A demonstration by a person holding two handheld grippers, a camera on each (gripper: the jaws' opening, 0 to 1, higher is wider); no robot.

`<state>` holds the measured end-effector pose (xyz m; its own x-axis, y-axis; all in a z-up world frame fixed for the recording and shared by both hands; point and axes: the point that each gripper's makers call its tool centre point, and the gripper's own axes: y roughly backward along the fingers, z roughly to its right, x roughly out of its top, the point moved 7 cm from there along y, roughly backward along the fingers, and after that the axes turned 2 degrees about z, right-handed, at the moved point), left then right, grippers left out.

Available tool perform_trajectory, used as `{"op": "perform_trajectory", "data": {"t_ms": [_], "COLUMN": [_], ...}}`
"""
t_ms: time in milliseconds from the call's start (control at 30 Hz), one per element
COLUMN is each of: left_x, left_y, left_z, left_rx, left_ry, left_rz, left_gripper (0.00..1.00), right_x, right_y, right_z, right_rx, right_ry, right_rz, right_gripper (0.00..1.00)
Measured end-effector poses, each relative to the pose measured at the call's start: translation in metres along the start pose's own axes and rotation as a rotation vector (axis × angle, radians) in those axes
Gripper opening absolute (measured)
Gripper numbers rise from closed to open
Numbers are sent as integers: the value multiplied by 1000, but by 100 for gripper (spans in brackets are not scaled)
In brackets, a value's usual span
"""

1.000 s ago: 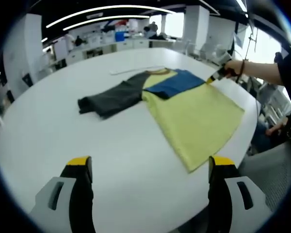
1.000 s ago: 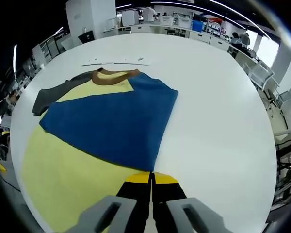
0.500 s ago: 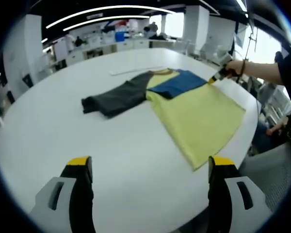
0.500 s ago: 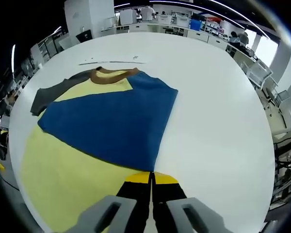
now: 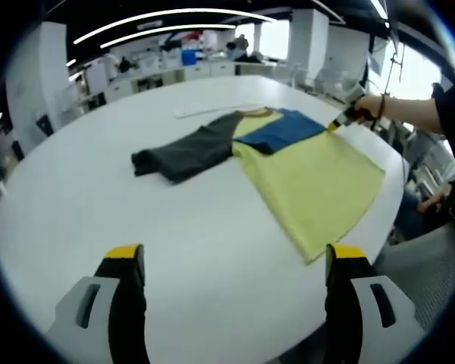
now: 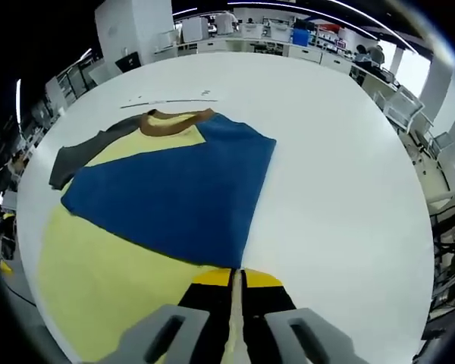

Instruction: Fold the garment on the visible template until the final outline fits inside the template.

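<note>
Ahead of the wide-open left gripper point(image 5: 235, 262) a yellow garment point(image 5: 311, 182) (blue panel folded over, grey sleeve spread left) lies on the white table point(image 5: 76, 197); the right gripper point(image 5: 338, 121) pinches its far-right edge.

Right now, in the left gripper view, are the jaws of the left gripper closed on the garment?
No. The left gripper has its jaws wide apart over bare white table, short of the garment.

surface point(image 5: 76, 197): white, rounded edge
white strip point(image 5: 216, 111): lying flat on the surface
blue box point(image 5: 188, 56): on far counters
ceiling lights point(image 5: 167, 14): long, curved, lit
</note>
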<state>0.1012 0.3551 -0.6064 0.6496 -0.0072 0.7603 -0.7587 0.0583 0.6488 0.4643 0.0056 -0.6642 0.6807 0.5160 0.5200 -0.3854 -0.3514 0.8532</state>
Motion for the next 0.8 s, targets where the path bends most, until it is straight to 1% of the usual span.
{"op": "perform_trajectory", "data": {"t_ms": [67, 133, 233, 300, 400, 433, 567, 700, 800], "left_x": [1, 2, 4, 5, 7, 9, 13, 18, 23], "left_y": [0, 0, 1, 1, 2, 2, 2, 1, 1], "left_z": [0, 0, -2, -3, -5, -7, -11, -19, -27], "left_rx": [-1, 0, 3, 12, 15, 19, 24, 33, 42], "left_ry": [-7, -10, -10, -13, -16, -19, -30, -47, -50], "left_rz": [-4, -3, 3, 3, 7, 9, 17, 19, 32], "left_gripper": [95, 95, 96, 96, 96, 96, 97, 96, 96], "right_x": [1, 2, 6, 8, 13, 15, 19, 22, 23], "right_y": [2, 4, 10, 13, 22, 25, 35, 47, 57], "right_z": [1, 2, -2, -6, -15, -18, -27, -35, -41], "right_rx": [-16, -12, 22, 48, 93, 106, 139, 151, 169], "right_ry": [9, -2, -37, -56, -56, -43, 26, 81, 116], "right_rz": [11, 21, 54, 78, 111, 121, 150, 178, 198], "right_gripper": [11, 17, 29, 38, 47, 50, 67, 75, 84]}}
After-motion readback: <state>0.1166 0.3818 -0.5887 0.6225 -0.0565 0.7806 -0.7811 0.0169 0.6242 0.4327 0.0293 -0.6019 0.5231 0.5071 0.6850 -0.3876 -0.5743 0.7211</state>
